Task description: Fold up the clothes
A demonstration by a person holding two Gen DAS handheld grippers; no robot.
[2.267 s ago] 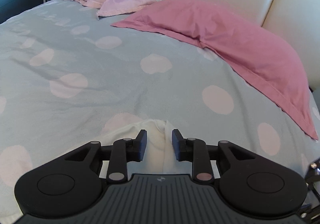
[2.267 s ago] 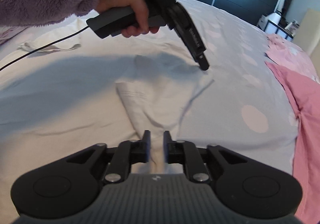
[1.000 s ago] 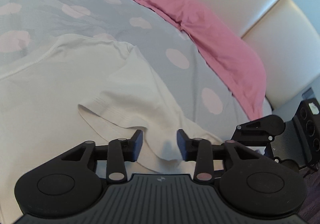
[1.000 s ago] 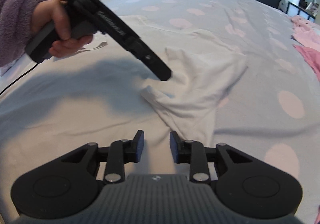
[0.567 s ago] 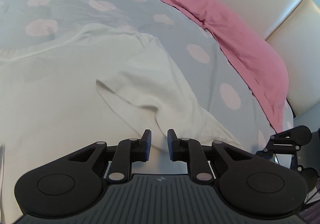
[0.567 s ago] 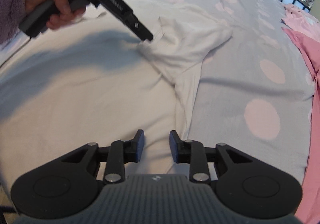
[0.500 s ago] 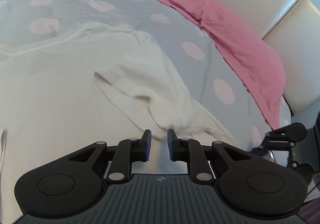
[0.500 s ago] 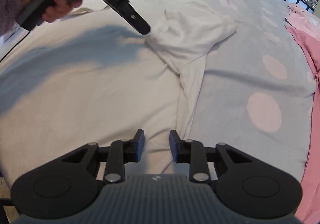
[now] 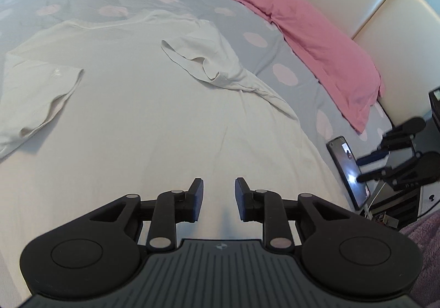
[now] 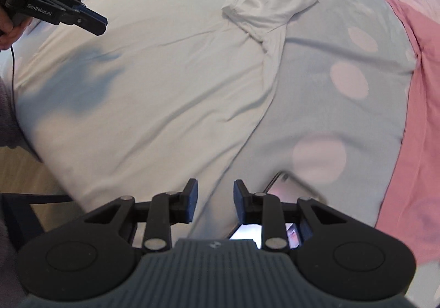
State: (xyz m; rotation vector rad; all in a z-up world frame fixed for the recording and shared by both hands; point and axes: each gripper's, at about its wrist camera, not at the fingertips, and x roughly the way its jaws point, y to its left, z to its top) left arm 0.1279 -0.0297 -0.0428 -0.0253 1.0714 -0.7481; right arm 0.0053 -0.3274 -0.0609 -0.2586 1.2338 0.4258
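Grippers first: the left gripper, at the bottom centre of its own view, has its jaws opening, a clear gap between the pads and nothing held; only flat cloth lies beneath. It also shows at the upper left of the right wrist view, clear of the fabric. The right gripper, bottom centre of its view, stands partly open and empty over the lower side edge of the garment. The white T-shirt lies spread across the spotted bedspread, filling the centre and left of both views. One sleeve is turned in over the body at upper centre, rumpled; the other sleeve lies at the left edge, partly curled. A phone rests at the bed's right edge and a pink pillow lies beyond at upper right. Judgement: the cloth looks thin, light and limp, likely to sag and crease when lifted and to slip from a shallow pinch. Hold is best taken at seamed edges, the hem corners or shoulder seams, one gripper each, pinching through both layers.
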